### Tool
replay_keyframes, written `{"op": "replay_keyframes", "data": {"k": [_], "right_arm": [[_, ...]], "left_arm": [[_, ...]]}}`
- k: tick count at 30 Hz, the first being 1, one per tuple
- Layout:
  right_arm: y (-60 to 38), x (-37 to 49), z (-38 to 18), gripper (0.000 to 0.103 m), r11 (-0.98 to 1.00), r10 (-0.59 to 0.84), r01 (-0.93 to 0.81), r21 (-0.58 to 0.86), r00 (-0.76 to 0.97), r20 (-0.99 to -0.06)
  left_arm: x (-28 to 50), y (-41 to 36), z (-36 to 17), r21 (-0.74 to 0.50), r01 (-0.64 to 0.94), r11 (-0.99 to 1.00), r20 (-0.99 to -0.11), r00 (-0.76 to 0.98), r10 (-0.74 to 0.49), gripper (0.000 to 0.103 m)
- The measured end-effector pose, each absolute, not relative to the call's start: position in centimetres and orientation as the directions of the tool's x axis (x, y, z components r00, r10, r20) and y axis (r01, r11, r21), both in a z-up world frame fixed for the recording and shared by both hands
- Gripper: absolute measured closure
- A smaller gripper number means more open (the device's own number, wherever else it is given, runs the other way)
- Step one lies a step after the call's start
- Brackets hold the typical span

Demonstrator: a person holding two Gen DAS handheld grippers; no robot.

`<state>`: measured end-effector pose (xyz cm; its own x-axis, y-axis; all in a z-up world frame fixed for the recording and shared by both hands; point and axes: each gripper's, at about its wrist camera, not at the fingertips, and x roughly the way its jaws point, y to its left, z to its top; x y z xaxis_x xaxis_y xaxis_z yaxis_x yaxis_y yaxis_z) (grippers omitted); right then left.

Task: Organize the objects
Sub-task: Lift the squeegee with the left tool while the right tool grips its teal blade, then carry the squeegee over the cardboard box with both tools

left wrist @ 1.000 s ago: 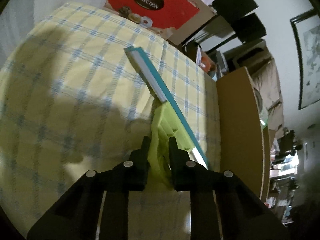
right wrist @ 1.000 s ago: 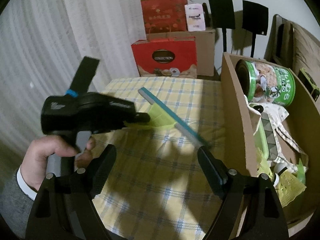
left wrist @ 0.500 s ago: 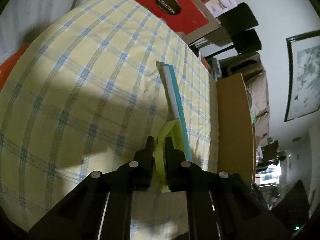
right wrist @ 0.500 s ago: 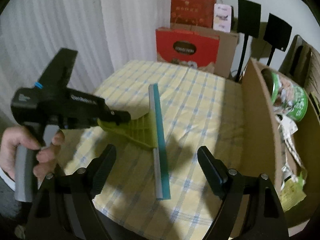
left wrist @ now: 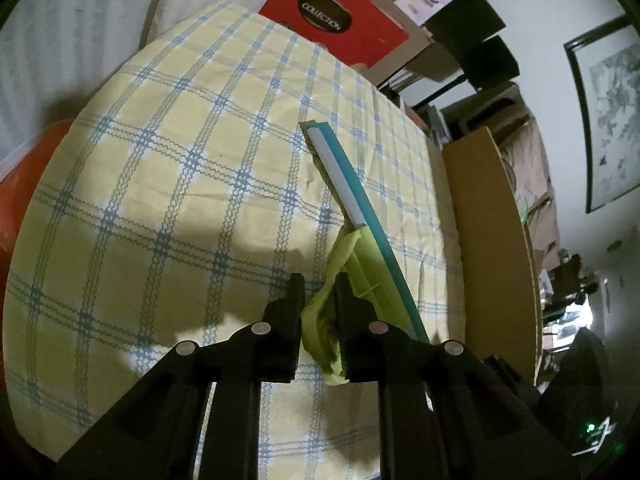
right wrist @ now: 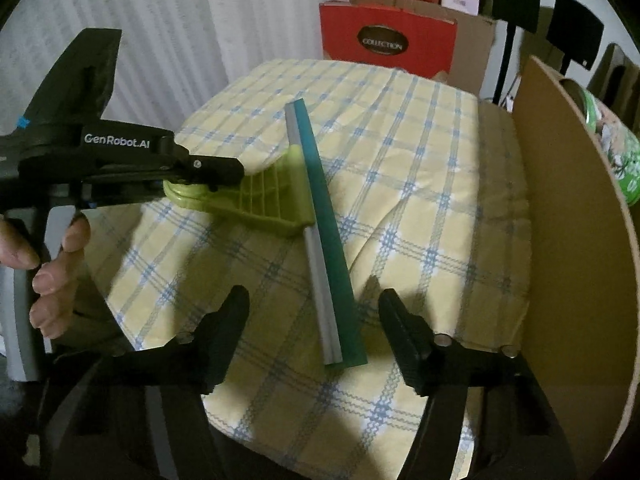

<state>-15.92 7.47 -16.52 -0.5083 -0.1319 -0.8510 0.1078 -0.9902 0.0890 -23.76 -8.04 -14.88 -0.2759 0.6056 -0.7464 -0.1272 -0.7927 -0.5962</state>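
We hold the squeegee (right wrist: 308, 208) over the bench (right wrist: 420, 168), left gripper (left wrist: 318, 300) clamped on its green handle; right gripper (right wrist: 314, 312) wide open, empty. Cardboard box (right wrist: 576, 240) beside; stowing not yet done.

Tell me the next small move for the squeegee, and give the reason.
Probably set it down: the left tool is shut on the squeegee by its green handle, blade just over the checked cloth, while the right tool waits open and the cardboard box looks crowded.
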Motion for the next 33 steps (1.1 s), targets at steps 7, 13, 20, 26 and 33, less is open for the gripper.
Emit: {"op": "replay_keyframes", "data": {"k": [7,13,20,26,33], "right_arm": [[7.4,-17.2,-16.7,0.058,-0.993,-0.112,0.092,0.077,-0.482,-0.869],[7.2,-17.1,-16.6,0.072,-0.996,-0.086,0.062,0.064,-0.485,-0.871],[7.4,-16.6,-16.5,0.082,-0.995,-0.099,0.036,0.094,-0.492,-0.865],[8.0,-15.4,-15.3,0.083,-0.990,-0.132,0.029,0.137,-0.524,-0.842],[8.7,-14.1,-12.9,0.084,-0.987,-0.148,0.035,0.156,-0.567,-0.811]], "left_arm": [[-23.9,-7.8,-14.5,-0.577,-0.139,-0.805,-0.761,-0.267,0.592,0.088],[-24.7,-7.2,-14.2,-0.564,-0.148,-0.813,-0.780,-0.229,0.583,0.089],[-24.7,-7.5,-13.9,-0.627,-0.117,-0.770,-0.741,-0.217,0.636,0.091],[-24.5,-6.9,-12.2,-0.642,-0.149,-0.752,-0.717,-0.229,0.658,0.092],[-23.9,-6.3,-9.3,-0.651,-0.185,-0.736,-0.693,-0.250,0.676,0.092]]}}
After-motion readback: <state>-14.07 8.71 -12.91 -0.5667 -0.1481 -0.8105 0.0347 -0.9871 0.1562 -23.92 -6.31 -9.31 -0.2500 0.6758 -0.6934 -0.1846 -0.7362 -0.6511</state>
